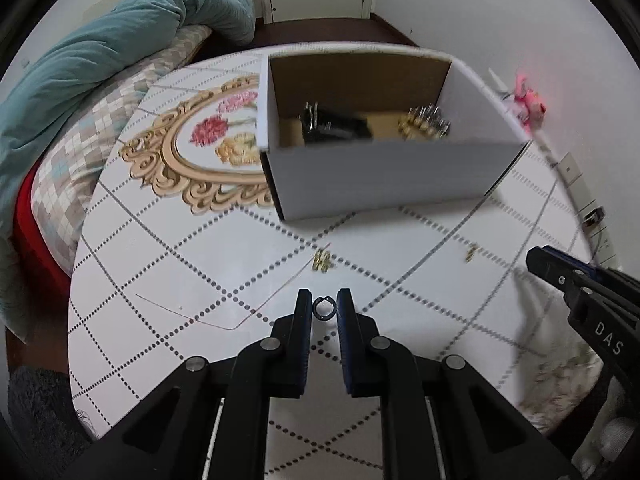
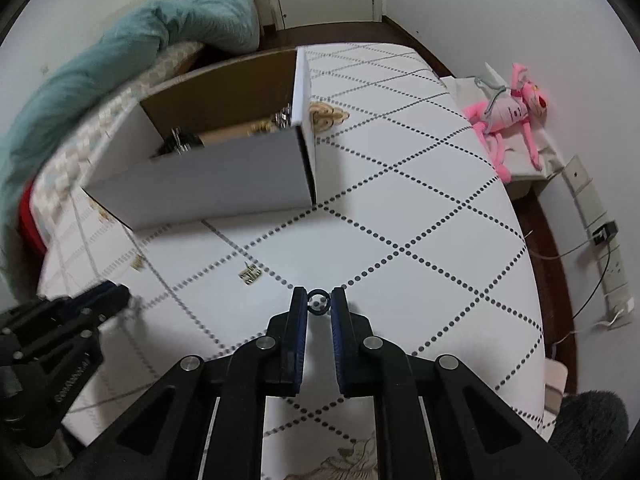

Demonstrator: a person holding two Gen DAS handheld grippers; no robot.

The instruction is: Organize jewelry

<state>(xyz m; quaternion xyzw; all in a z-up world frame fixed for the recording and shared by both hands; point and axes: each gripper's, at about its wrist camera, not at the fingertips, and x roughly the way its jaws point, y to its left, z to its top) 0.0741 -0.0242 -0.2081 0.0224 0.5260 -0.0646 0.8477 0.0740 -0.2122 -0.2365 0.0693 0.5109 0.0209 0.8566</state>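
Observation:
My left gripper [image 1: 324,307] is shut on a small dark ring [image 1: 324,309], pinched between its tips just above the white dotted tablecloth [image 1: 168,280]. My right gripper [image 2: 319,303] is likewise shut on a second small dark ring [image 2: 319,301]. An open white cardboard box [image 1: 380,176] stands beyond both, with black pieces [image 1: 332,126] and gold pieces [image 1: 424,122] inside. Loose gold jewelry [image 1: 322,260] lies between my left gripper and the box, and another gold piece [image 1: 472,252] lies to the right. The right gripper [image 1: 538,260] shows at the right edge of the left wrist view.
A thin wire or chain [image 1: 208,316] lies on the cloth left of my left gripper. A bed with a teal duvet [image 1: 120,40] borders the table's left side. A pink plush toy [image 2: 516,108] and a power strip [image 2: 612,256] sit off the right edge.

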